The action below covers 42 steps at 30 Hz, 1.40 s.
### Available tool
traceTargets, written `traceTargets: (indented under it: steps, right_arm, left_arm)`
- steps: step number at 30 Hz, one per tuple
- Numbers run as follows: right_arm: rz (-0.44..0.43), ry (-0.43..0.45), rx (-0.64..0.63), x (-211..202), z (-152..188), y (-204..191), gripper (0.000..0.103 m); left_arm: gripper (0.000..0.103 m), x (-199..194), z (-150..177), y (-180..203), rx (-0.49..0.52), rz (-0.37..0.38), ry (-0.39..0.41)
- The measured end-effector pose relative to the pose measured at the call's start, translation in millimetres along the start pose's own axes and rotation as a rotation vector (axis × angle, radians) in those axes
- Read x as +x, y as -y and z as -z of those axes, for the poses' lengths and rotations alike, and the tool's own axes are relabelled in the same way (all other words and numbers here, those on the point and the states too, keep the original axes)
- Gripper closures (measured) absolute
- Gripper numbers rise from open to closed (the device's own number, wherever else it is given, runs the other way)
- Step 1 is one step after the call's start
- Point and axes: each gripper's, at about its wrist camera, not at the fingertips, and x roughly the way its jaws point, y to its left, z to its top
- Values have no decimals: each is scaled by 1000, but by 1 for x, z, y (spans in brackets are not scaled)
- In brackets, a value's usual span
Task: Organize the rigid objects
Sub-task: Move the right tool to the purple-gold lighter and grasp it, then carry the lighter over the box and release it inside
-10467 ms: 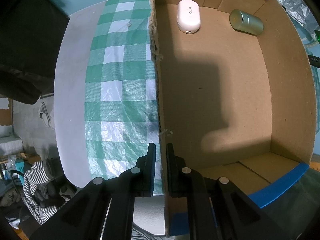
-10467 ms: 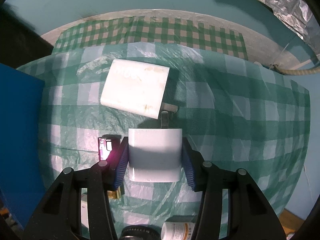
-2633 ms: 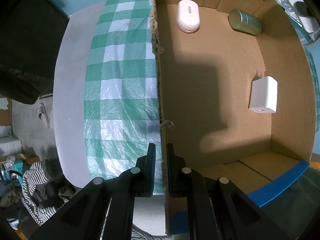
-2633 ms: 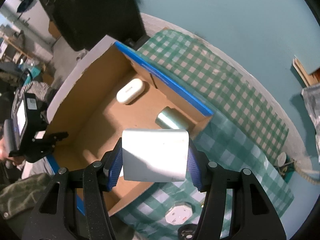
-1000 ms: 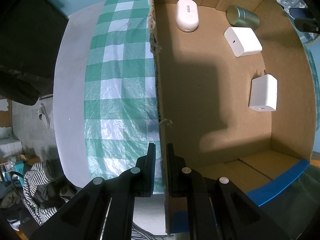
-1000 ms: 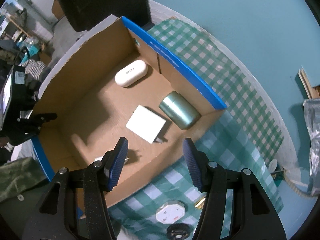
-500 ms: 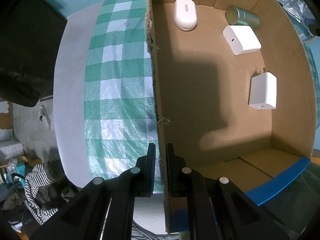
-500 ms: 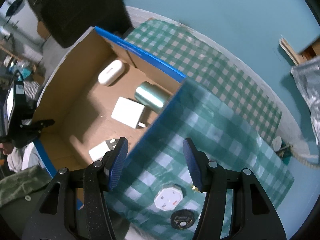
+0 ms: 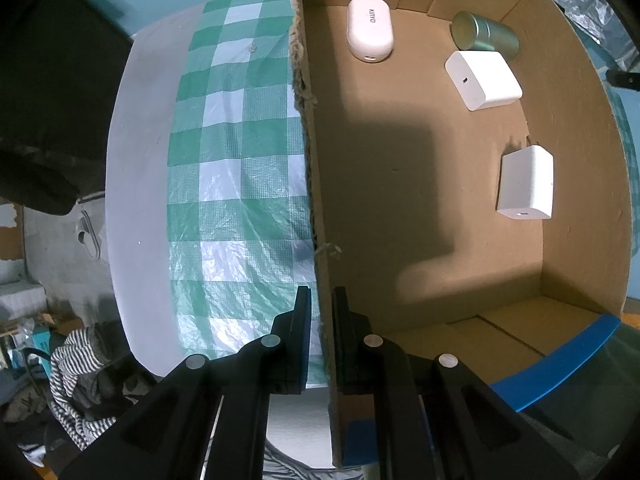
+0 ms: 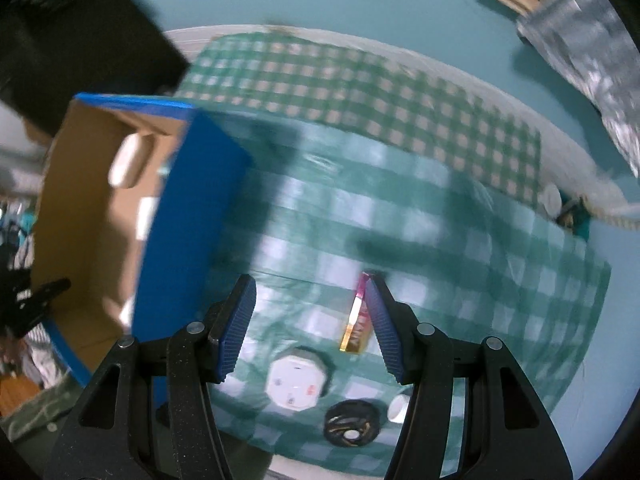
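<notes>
Pinching the cardboard box point(image 9: 400, 184) wall, the left gripper point(image 9: 321, 312) is steadying it while the right gripper point(image 10: 308, 320) is hanging open and empty above a shiny pink packet point(image 10: 357, 320) on the checkered tablecloth point(image 10: 460, 264).

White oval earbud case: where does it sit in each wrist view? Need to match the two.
Left wrist view: white oval earbud case lies top centre, on the floor of the brown cardboard box by its far wall.
Right wrist view: a blurred white oval at the left edge, inside the same box.
Shared landmark: the blue tape strip on the box rim.
</notes>
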Motion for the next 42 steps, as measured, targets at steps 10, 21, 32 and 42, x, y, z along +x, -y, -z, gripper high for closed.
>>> traceTargets:
  steps: [10, 21, 32, 42]
  right_arm:
    - [-3, -87, 130, 52, 26, 40, 45]
    - [7, -72, 167, 71, 39, 41, 61]
    - [43, -86, 142, 81, 41, 33, 68]
    - [73, -77, 120, 77, 46, 35, 80]
  left_arm:
    - [93, -4, -5, 9, 10, -13, -1]
    - [93, -6, -5, 13, 16, -15, -4]
    - [93, -6, -3, 8, 16, -9, 0]
    - [93, -4, -3, 4, 14, -7, 2]
